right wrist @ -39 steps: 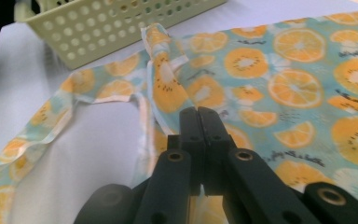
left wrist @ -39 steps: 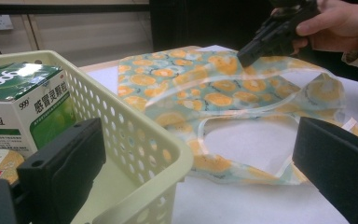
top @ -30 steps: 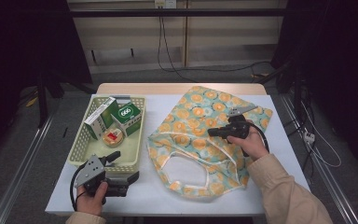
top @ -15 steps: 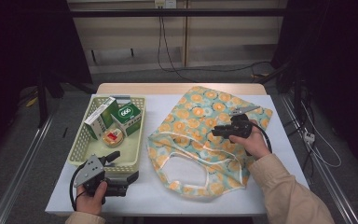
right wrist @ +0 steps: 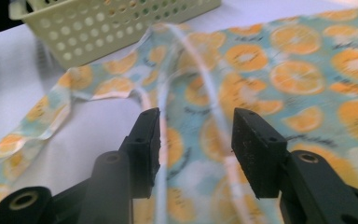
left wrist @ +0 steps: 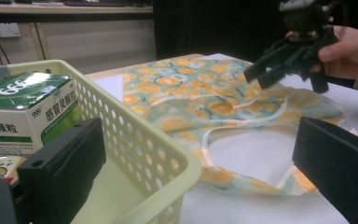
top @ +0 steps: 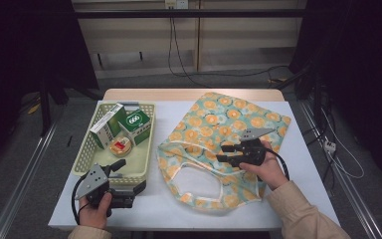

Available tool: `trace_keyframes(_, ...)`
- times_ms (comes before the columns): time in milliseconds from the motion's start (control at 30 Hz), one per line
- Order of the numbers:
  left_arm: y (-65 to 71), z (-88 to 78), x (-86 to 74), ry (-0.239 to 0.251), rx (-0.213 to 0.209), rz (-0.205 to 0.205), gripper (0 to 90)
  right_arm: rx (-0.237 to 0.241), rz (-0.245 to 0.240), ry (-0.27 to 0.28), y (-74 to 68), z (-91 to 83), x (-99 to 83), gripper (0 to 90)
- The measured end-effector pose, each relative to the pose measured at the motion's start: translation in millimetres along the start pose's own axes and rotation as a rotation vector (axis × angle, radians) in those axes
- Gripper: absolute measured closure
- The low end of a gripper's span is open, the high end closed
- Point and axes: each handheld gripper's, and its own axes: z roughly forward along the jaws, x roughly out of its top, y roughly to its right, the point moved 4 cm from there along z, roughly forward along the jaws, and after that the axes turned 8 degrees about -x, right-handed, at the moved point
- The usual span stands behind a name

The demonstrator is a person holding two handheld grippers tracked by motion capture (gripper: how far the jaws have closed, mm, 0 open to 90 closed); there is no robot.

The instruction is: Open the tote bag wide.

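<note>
- The orange-print bag [top: 219, 144] lies flat just right of the basket [top: 146, 149], with bare table beyond its handles.
- The right gripper [top: 227, 153] hovers over the bag; its jaws have just been opening and grip nothing.
- The right gripper view shows the bag's pale edging [right wrist: 165, 140] between the jaws.
- The left gripper [top: 113, 177] sits at the basket's near rim, jaws wide, straddling the basket wall.

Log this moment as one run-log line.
left tongs: open, astride basket rim | right tongs: just opening, nothing gripped, above orange-print bag | bag: flat on table
</note>
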Motion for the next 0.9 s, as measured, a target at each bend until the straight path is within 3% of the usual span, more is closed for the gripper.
trace_keyframes(267,-1.2,-2.6,2.4,0.008,0.029,-0.005,2.4,-0.001,-0.037,-0.035,-9.4,3.1,-8.7,54.1)
trace_keyframes(600,-17.2,-8.8,10.2,0.015,0.07,-0.007,2.4,0.025,-0.064,-0.047,-16.3,7.4,-11.6,67.8)
trace_keyframes(900,-23.5,-12.6,1.6,0.034,0.063,-0.023,2.3,0.013,-0.118,-0.127,-21.9,23.6,-22.9,71.4)
